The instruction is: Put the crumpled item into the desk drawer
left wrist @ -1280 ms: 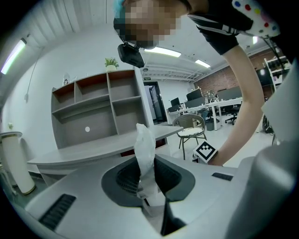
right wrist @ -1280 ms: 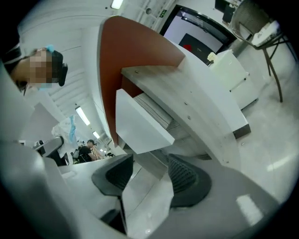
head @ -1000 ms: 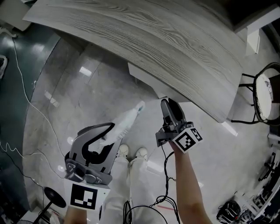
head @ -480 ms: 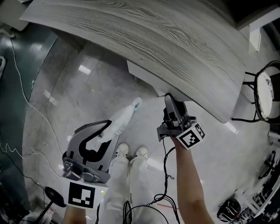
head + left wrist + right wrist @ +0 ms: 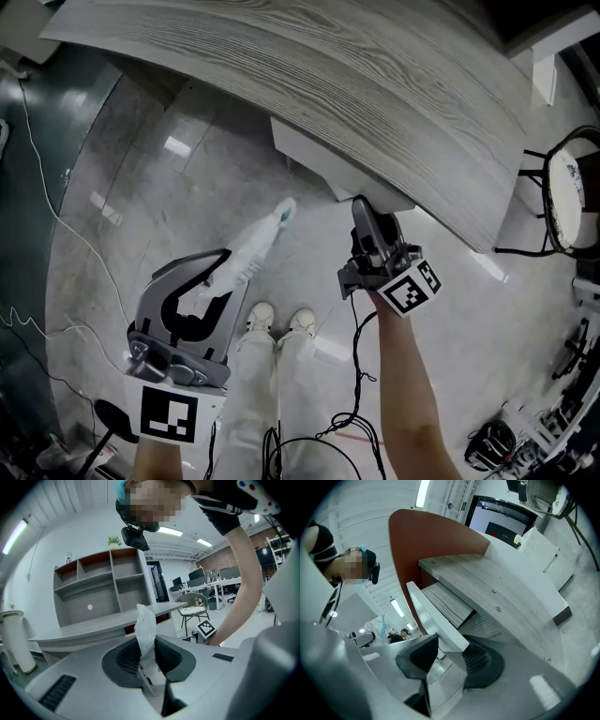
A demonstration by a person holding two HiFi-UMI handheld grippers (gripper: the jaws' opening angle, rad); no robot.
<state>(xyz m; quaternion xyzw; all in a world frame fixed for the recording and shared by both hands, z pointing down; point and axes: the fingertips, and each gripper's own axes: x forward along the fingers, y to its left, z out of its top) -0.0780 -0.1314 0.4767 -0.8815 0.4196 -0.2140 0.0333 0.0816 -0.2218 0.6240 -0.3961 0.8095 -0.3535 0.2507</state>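
1. Crumpled item (image 5: 249, 251), white and wrinkled, stuck out of the left gripper (image 5: 221, 277), whose jaws were clamped on its lower end. It hung over the floor (image 5: 141, 187), short of the table's (image 5: 328, 75) near edge.
2. Drawer front (image 5: 309, 155), a white panel, sat under that near edge, to the right of the item.
3. Right gripper (image 5: 370, 214) was at the panel. Its jaws had just been closing and pinched the panel's edge between them.
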